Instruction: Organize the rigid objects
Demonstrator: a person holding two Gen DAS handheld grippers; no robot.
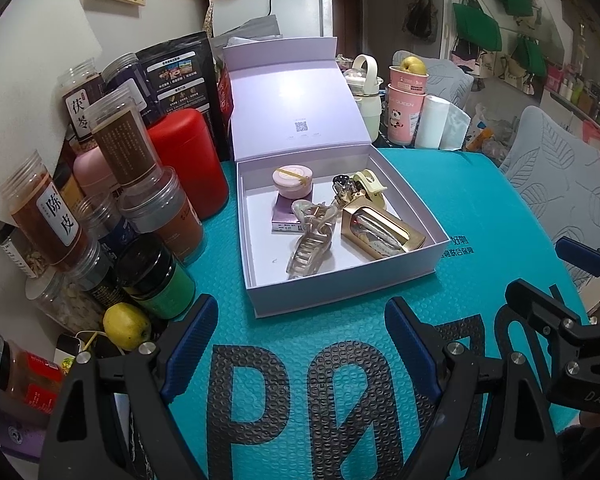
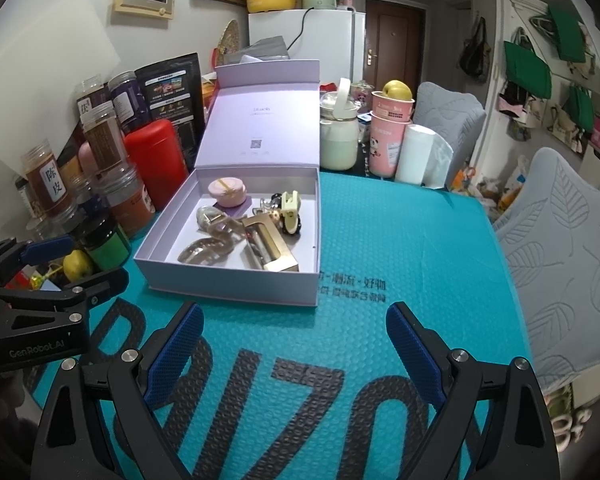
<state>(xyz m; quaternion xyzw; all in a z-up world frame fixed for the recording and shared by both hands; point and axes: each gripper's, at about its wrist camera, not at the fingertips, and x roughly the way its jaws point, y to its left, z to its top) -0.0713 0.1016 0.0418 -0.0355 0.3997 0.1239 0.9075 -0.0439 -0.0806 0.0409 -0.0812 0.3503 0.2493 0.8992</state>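
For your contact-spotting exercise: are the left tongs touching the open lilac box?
Apart. The left wrist view shows the left tongs open, with bare teal mat between their fingertips and the box.

Bare teal embossed mat [image 1: 300,360] lies between and ahead of the spread jaws of both the left gripper [image 1: 300,344] and the right gripper [image 2: 294,344]; nothing sits between the pads. Straight ahead, the open lilac cardboard box [image 2: 228,280] blocks the mat; its upright lid [image 2: 260,120] walls the far side. Left of the jaws, crowded plastic jars [image 1: 60,216] and a red canister [image 1: 188,160] close that flank. Right of the box, mat is free.
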